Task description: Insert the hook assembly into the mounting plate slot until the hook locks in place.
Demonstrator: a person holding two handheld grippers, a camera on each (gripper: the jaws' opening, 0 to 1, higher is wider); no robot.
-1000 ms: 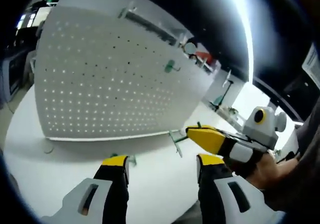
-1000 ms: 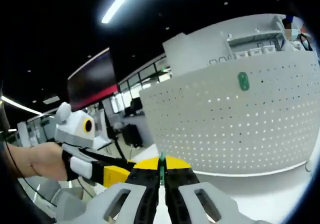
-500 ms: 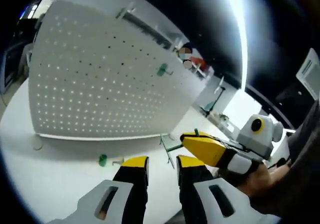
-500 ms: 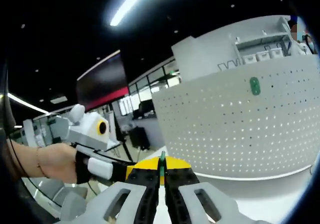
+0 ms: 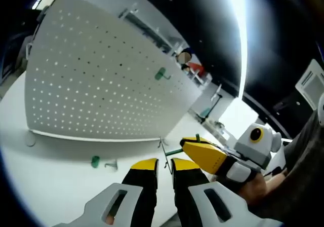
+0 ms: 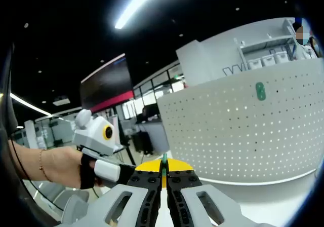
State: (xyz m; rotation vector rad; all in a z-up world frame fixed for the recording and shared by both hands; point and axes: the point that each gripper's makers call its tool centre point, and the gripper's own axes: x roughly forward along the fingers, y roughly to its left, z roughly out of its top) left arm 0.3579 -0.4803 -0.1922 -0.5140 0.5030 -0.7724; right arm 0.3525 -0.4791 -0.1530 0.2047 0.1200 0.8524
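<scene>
Closing over the past second, the left tool's (image 5: 163, 167) yellow-tipped jaws have gone from wide apart to a narrow gap, with nothing between them. In the left gripper view the white perforated mounting plate (image 5: 96, 85) stands upright on the white tabletop (image 5: 55, 171), carrying one green hook (image 5: 160, 74) near its upper right area. A second green-capped hook (image 5: 103, 162) lies loose on the tabletop just in front of the plate's lower edge, left of the left tool's jaws. The right tool (image 5: 178, 147) comes in from the right of that view, held by a hand (image 5: 255, 186), and its yellow jaws pinch a green-and-metal hook assembly (image 5: 170, 150) whose wire end points toward the plate's near bottom corner, close to it but apart from it. In the right gripper view the right tool's (image 6: 163, 173) jaws are pressed together on the green stem of the hook assembly (image 6: 163, 162), which rises between the tips. Beyond it the mounting plate (image 6: 238, 130) curves across the right side, with the mounted green hook (image 6: 260, 90) high on its face. The left tool (image 6: 124, 170), held in a hand (image 6: 61, 165), appears at the left. No writing or brand can be read on any of these; shelving behind the plate is too blurred to tell.
</scene>
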